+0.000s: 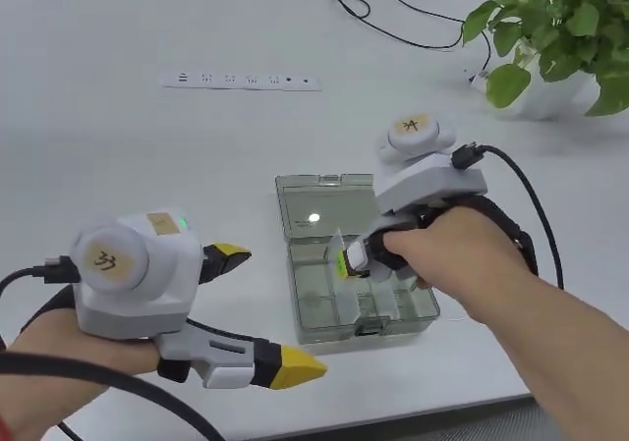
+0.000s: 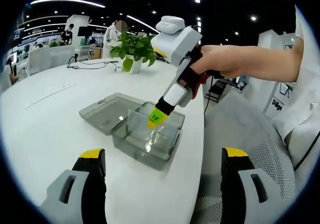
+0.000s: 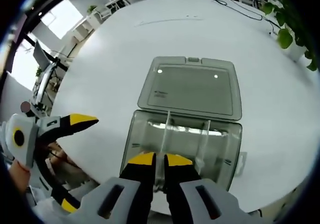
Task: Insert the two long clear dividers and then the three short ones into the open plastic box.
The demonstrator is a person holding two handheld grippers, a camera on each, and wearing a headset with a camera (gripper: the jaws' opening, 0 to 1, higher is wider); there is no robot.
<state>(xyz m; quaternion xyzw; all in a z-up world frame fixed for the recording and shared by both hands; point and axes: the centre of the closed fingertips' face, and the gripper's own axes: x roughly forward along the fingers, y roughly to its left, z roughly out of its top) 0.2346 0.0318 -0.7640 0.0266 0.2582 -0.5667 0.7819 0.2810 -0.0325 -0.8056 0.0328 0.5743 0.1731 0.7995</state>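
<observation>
My right claw [image 3: 159,160] pinched on a clear divider [image 3: 164,134] standing in the open box [image 3: 129,144] beneath it, my left claw [image 2: 163,154] spread wide, box just ahead.

Open-plan office: big white table [image 1: 118,186] with a power strip [image 1: 241,81], loose cables [image 1: 393,24] and a potted plant [image 1: 555,28], ceiling strip lights [image 2: 65,2] overhead, more desks [image 2: 47,57] and people [image 2: 65,34] in the background.
</observation>
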